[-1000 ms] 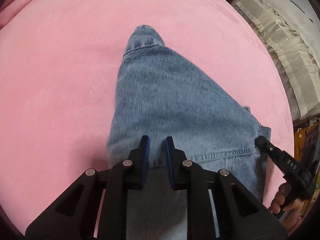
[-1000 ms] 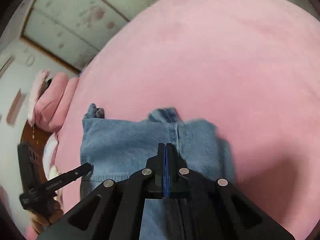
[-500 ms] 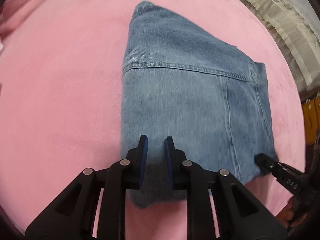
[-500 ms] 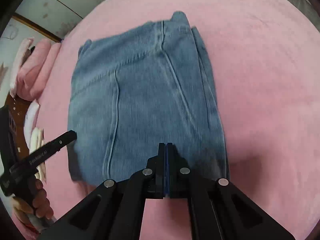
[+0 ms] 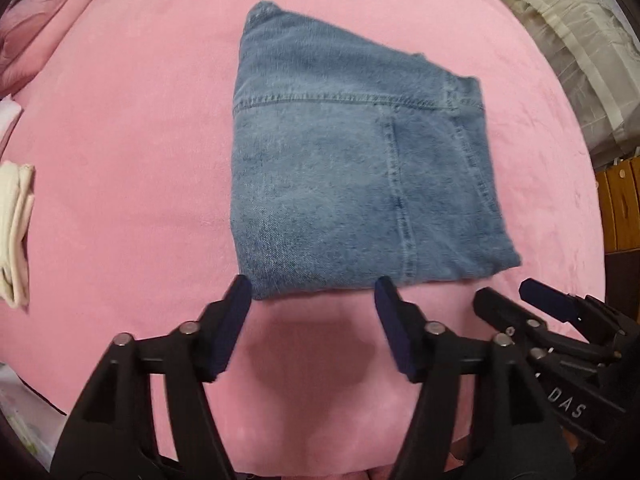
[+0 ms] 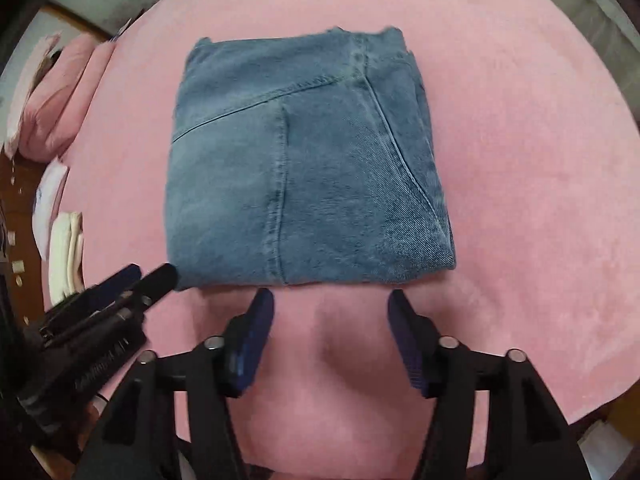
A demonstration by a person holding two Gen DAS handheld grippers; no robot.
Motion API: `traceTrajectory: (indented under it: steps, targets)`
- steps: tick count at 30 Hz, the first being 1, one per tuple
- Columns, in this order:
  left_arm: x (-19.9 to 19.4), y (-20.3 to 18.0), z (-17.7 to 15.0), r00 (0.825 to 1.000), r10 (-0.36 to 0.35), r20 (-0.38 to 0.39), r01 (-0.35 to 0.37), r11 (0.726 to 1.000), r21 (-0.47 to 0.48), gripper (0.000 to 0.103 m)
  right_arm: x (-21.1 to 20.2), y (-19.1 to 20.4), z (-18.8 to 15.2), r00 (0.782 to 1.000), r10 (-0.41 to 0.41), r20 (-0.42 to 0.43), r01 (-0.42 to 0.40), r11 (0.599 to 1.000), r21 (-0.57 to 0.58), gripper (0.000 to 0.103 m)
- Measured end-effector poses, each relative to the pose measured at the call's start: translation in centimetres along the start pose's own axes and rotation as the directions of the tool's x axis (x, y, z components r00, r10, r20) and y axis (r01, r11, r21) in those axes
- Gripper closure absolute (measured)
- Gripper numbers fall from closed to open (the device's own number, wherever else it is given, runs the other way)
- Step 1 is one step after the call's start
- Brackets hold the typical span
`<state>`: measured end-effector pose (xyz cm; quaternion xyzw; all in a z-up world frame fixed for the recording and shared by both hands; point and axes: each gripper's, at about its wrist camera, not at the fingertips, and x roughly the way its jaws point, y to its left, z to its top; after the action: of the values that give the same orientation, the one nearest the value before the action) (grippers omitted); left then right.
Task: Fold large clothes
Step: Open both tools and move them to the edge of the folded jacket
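A pair of blue jeans (image 5: 352, 176) lies folded into a compact, roughly square stack on the pink bed cover (image 5: 132, 152); it also shows in the right wrist view (image 6: 304, 164). My left gripper (image 5: 314, 292) is open and empty, just short of the stack's near edge. My right gripper (image 6: 330, 298) is open and empty at the same near edge. The right gripper shows at the lower right of the left wrist view (image 5: 516, 294). The left gripper shows at the lower left of the right wrist view (image 6: 150, 274), beside the stack's near left corner.
Folded white cloth (image 5: 14, 232) lies at the bed's left edge, also in the right wrist view (image 6: 66, 252). Pink pillows (image 6: 56, 100) lie at the far left. A pale ruffled curtain (image 5: 560, 28) hangs at the right, with wooden furniture (image 5: 618, 204) below it.
Both grippers have let go of the jeans, opened wide and drawn back from the near edge. The jeans went from being carried over to lying folded flat.
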<state>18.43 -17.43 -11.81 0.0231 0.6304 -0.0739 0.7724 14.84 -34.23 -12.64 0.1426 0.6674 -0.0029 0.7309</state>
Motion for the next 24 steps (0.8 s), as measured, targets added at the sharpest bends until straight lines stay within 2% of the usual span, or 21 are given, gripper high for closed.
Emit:
traceTrajectory:
  steps: [3, 8, 11, 14, 24]
  targets:
    - [-1.7, 0.1, -0.1, 1.0, -0.011, -0.002, 0.011, 1.0, -0.02, 0.04, -2.2, 0.3, 0.2, 1.0, 0.0, -0.006, 0.0, 1.0, -0.01, 0.037]
    - [-3.4, 0.6, -0.1, 1.0, 0.007, 0.019, -0.006, 0.999, -0.038, 0.034, -5.2, 0.4, -0.1, 1.0, -0.024, 0.015, 0.024, 0.999, -0.025, 0.023]
    - [-3.9, 0.7, -0.2, 1.0, 0.016, 0.02, -0.015, 0.999, -0.041, 0.033, -6.1, 0.7, -0.1, 1.0, -0.004, 0.024, 0.005, 1.0, -0.023, 0.022]
    - [-3.9, 0.9, -0.3, 1.0, 0.019, 0.015, -0.019, 0.999, -0.051, 0.033, -6.3, 1.3, -0.1, 0.999, -0.027, 0.033, 0.029, 0.999, -0.045, 0.021]
    - [-4.2, 1.5, -0.7, 1.0, 0.009, 0.004, -0.009, 0.997, -0.073, 0.033, -6.4, 1.7, -0.7, 1.0, -0.016, 0.006, 0.016, 0.999, -0.044, 0.02]
